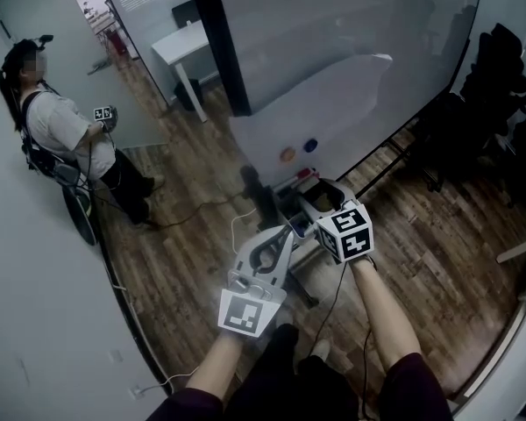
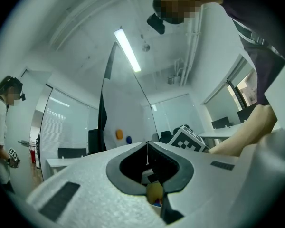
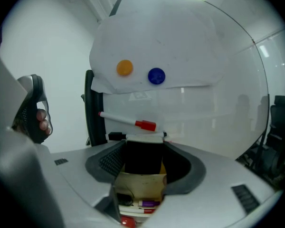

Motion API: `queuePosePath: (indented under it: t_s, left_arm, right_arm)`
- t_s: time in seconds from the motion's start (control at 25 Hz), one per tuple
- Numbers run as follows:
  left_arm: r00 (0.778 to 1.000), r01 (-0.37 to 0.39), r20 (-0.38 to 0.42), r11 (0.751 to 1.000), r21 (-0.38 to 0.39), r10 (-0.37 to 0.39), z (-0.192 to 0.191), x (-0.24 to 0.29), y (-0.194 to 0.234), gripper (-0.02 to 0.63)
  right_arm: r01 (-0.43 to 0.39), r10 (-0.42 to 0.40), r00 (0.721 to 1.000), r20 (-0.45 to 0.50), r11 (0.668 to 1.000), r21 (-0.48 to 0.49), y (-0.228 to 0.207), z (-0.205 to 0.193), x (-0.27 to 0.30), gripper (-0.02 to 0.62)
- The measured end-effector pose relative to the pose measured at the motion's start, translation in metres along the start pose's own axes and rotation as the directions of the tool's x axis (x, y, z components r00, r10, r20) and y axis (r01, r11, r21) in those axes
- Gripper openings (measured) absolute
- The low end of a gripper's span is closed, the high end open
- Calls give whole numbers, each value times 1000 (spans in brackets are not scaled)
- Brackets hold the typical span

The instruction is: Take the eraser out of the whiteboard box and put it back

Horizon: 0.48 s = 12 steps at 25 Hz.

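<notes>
Since the right gripper (image 1: 321,200) holds its jaws spread wide on either side of the eraser (image 3: 142,159), with no squeeze on it, the dark block looks released. It stands upright in the whiteboard box (image 3: 139,183), its top rising above the cardboard wall. My reading is that this is either the end of putting it back or the instant before a lift; the views do not settle which. Nearer the camera than the eraser, markers lie in the box, one purple-capped and one red. The right gripper comes at the box slightly from above, which suits a thing that must pass through the open top. The left gripper (image 1: 283,238) waits just beside the box, jaws clenched tip to tip on nothing I can make out. It appears parked clear to leave the other one room.

Behind the box rises the whiteboard (image 3: 156,37), with an orange magnet (image 3: 125,68) and a blue magnet (image 3: 156,75) above the box and a red-capped marker (image 3: 128,121) against the board just over it. Below the box lies a dark wood-plank floor (image 1: 193,261) with a cable (image 1: 202,210) trailing across. Well left of the box in the head view, another person (image 1: 66,139) stands by a pale wall. Beyond the box are a glass partition, a white tabletop (image 1: 188,46) and dark office chairs (image 1: 500,103).
</notes>
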<state>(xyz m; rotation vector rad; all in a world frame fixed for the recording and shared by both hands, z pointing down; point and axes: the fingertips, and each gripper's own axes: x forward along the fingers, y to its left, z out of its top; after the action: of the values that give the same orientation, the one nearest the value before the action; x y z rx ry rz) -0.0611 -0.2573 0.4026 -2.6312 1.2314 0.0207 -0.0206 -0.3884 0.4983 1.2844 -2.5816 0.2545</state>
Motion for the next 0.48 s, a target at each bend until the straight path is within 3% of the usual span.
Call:
queuePosePath:
  t_s: [0.48]
  left_arm:
    - [1000, -12, 12, 1000, -26, 13, 11, 5, -13, 6]
  right_arm:
    - [-16, 10, 983, 185, 999, 34, 2, 44, -62, 232]
